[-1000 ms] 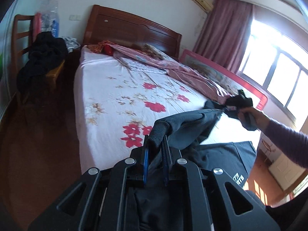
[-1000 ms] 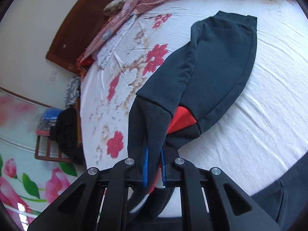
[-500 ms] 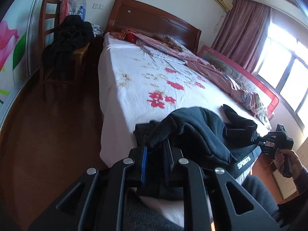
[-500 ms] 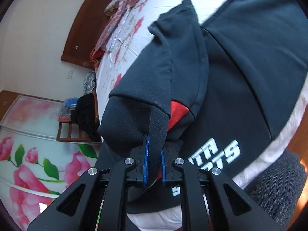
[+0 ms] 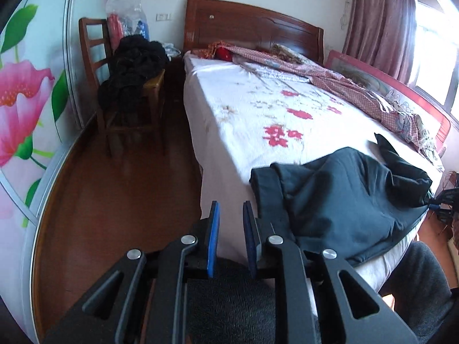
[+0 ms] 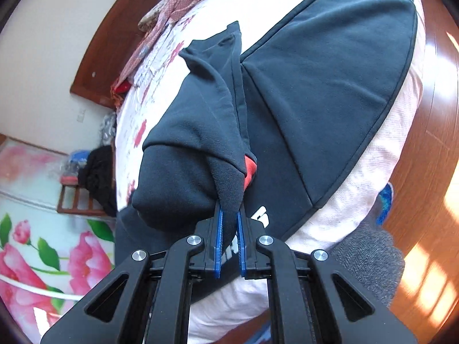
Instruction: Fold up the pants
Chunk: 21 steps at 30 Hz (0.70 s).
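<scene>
The right tool has its blue pads clamped together on a ribbed cuff of the dark sweatpants, with a flash of red lining showing just right of the pads. The pant leg rises from the tool as a folded hump, lying over the flat lower layer, which spreads ahead and to the right across the foot corner of the bed.

The left tool stands apart and empty, just left of the pants' nearest cuff, not touching it.

To finish this fold well, the right tool should probably lower the cuff until its edge lines up with the layer beneath, then let go only once the cloth rests flat, so the hump does not spring back.

Both tools point forward and slightly down over the bed's near edge. Far ahead stand the wooden headboard and a chair piled with dark clothes.
</scene>
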Tool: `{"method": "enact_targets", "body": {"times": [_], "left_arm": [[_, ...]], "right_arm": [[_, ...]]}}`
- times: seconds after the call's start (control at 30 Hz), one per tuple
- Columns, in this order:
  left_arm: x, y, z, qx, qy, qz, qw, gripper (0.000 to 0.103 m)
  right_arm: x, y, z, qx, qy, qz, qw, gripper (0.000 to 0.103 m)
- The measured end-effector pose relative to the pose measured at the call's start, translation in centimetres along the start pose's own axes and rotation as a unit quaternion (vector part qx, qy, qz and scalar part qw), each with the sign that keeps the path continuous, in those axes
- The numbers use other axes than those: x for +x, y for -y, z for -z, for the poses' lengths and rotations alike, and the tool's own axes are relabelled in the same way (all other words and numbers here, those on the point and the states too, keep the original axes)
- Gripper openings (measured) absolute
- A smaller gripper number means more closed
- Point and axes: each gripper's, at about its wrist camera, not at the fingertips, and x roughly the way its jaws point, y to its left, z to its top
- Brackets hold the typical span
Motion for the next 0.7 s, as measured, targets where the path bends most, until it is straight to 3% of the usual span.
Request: {"method": "enact_targets", "body": {"times": [0.07, 0.13, 0.2, 0.3, 0.37, 0.43, 0.53, 0.6, 0.63, 0.7], "left_arm": [[-0.1, 2.8, -1.7, 0.036, 0.022, 0.015, 0.9990, 0.030], [0.1, 6.0, -2.7, 0.075, 0.036, 0.039, 0.9958, 0.054], [1.3, 9.1, -3.2, 0.105, 0.034, 0.074, 0.9912, 0.059], [4.4, 12.7, -2.7, 0.136, -0.005, 0.113, 0.9843, 0.067], [6.4, 14.3, -1.8, 0.150, -0.035, 0.127, 0.9799, 0.073], [7.5, 15.0, -0.8, 0.156, -0.057, 0.129, 0.9776, 0.084], [9.0, 15.2, 0.6, 0.154, -0.087, 0.123, 0.9765, 0.087], [9.6, 15.3, 1.5, 0.153, -0.109, 0.131, 0.9735, 0.088], [9.8, 15.6, 1.8, 0.159, -0.116, 0.130, 0.9717, 0.088], [9.9, 16.0, 2.1, 0.171, -0.127, 0.127, 0.9687, 0.092]], "right_arm": [[0.1, 0.8, 0.0, 0.000, 0.007, 0.023, 1.000, 0.007], [0.3, 1.7, -0.2, 0.020, 0.017, 0.031, 0.999, 0.007], [0.2, 1.9, -0.2, 0.018, 0.020, 0.036, 0.999, 0.007], [-0.9, 2.6, -0.9, 0.018, 0.040, 0.064, 0.997, 0.006], [-2.2, 4.3, -1.7, 0.026, 0.066, 0.086, 0.994, 0.002], [-2.8, 6.1, -2.3, 0.062, 0.063, 0.059, 0.994, 0.002], [-3.0, 4.4, -3.2, 0.034, 0.067, 0.061, 0.995, 0.002], [-3.0, 2.5, -4.7, 0.005, 0.071, 0.057, 0.996, 0.006], [-3.0, 1.4, -5.9, -0.016, 0.079, 0.058, 0.995, 0.013], [-2.7, -1.0, -9.3, -0.043, 0.108, 0.077, 0.990, 0.041]]}}
